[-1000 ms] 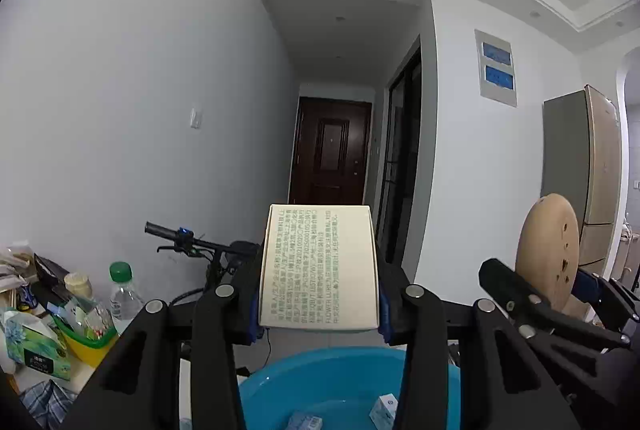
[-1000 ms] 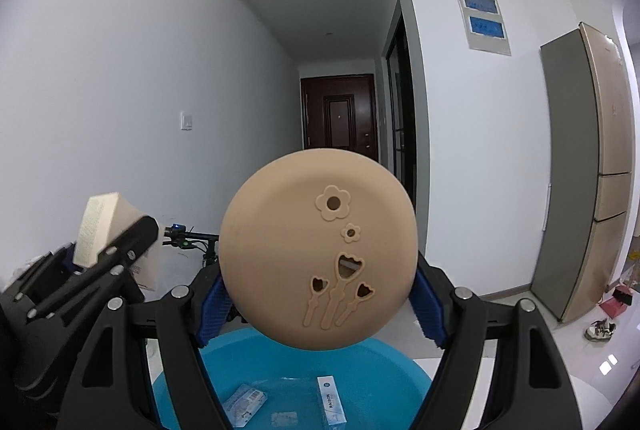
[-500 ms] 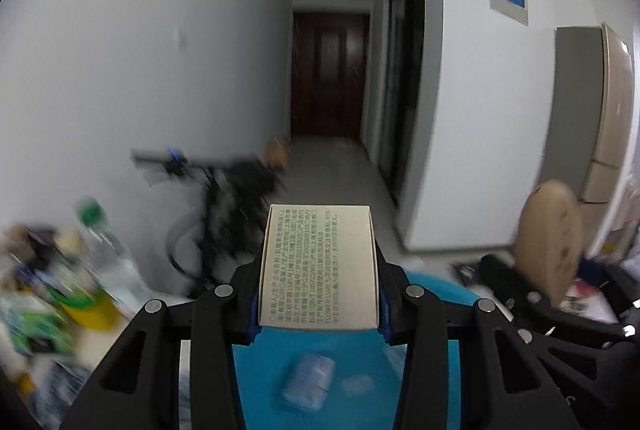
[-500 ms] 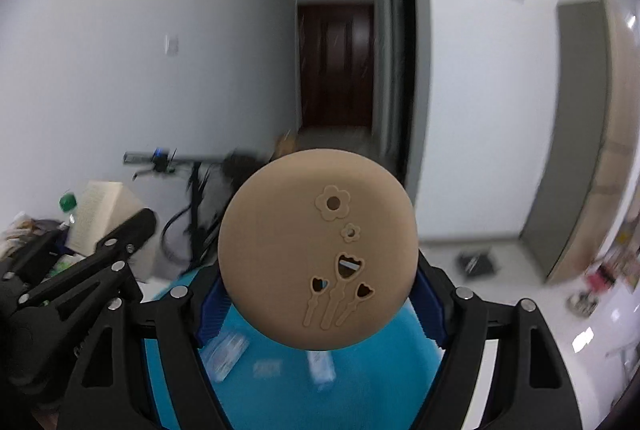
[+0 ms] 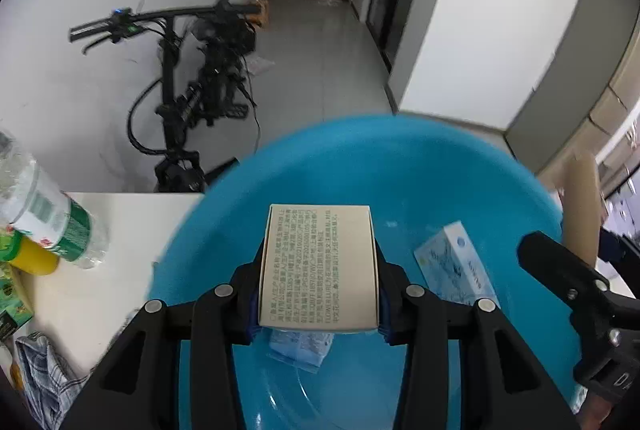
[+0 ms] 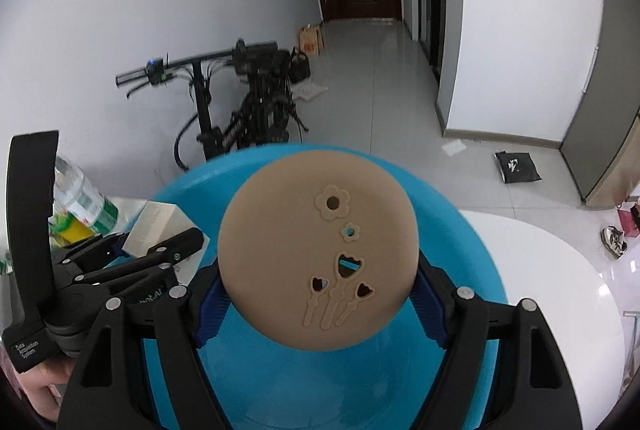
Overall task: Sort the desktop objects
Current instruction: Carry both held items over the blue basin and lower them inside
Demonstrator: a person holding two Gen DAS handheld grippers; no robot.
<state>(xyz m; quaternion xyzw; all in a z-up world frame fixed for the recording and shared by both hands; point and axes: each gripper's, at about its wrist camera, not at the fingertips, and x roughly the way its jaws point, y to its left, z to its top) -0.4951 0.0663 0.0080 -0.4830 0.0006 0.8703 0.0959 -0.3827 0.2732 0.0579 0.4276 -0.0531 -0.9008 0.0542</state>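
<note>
My left gripper is shut on a beige box with printed text and holds it over the blue basin. My right gripper is shut on a round tan disc with flower cut-outs, also over the blue basin. In the basin lie a white-blue carton and a blue packet. The left gripper and its box show at the left of the right wrist view. The disc's edge shows at the right of the left wrist view.
A water bottle, a yellow container and a checked cloth lie on the white table left of the basin. A black bicycle stands on the floor beyond. The white tabletop continues right of the basin.
Both grippers have tilted down from facing the hallway to looking into the basin, each still holding its object.
</note>
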